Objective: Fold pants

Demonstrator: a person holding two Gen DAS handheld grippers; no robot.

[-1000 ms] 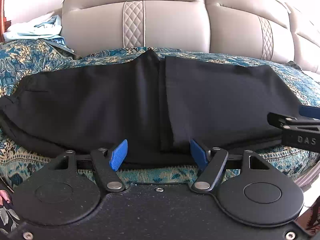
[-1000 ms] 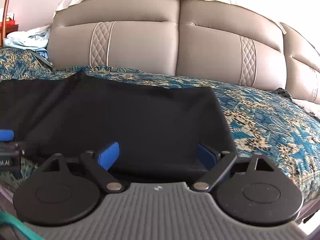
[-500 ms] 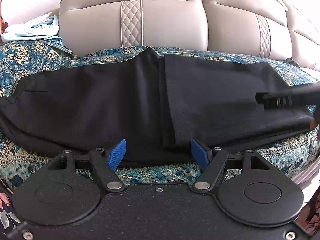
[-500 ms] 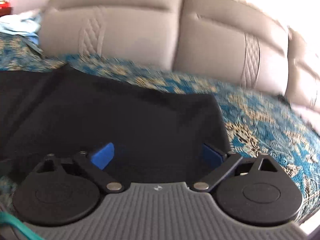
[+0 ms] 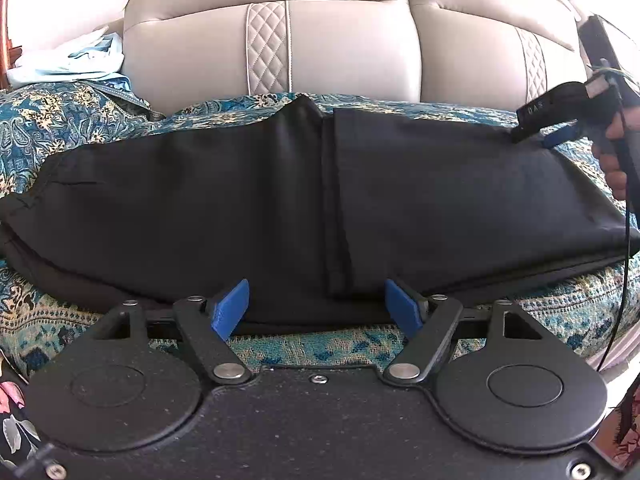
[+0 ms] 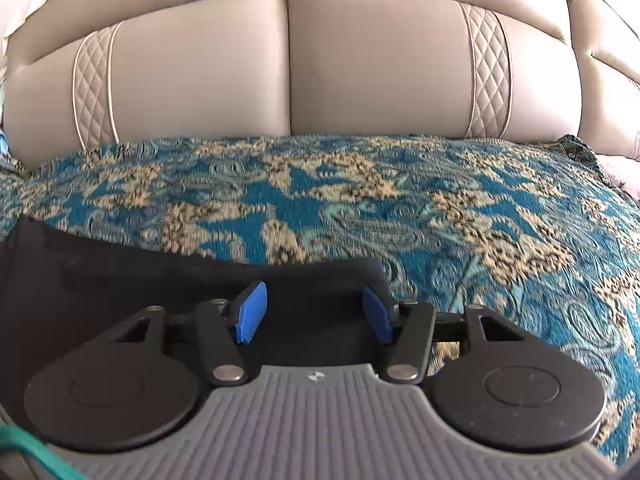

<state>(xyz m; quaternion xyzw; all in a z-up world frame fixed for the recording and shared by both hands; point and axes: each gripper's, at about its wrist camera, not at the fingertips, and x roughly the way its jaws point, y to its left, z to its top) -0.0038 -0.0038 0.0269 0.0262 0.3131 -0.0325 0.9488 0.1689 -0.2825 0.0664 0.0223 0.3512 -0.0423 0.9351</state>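
Black pants (image 5: 224, 208) lie flat across the patterned bed cover, with a folded flap (image 5: 460, 208) laid over their right half. My left gripper (image 5: 316, 308) is open and empty at the pants' near edge, level with the flap's left edge. My right gripper (image 6: 314, 312) is open and empty, over the far right corner of the pants (image 6: 120, 292). It also shows in the left wrist view (image 5: 556, 128), held in a hand at the far right.
A blue and gold patterned cover (image 6: 360, 208) spreads over the bed. A beige padded headboard (image 5: 340, 48) stands behind. Light blue clothes (image 5: 76, 64) lie piled at the back left.
The right gripper has moved away from the near edge, up and back to the pants' far right corner. The left gripper and the pants have barely moved.
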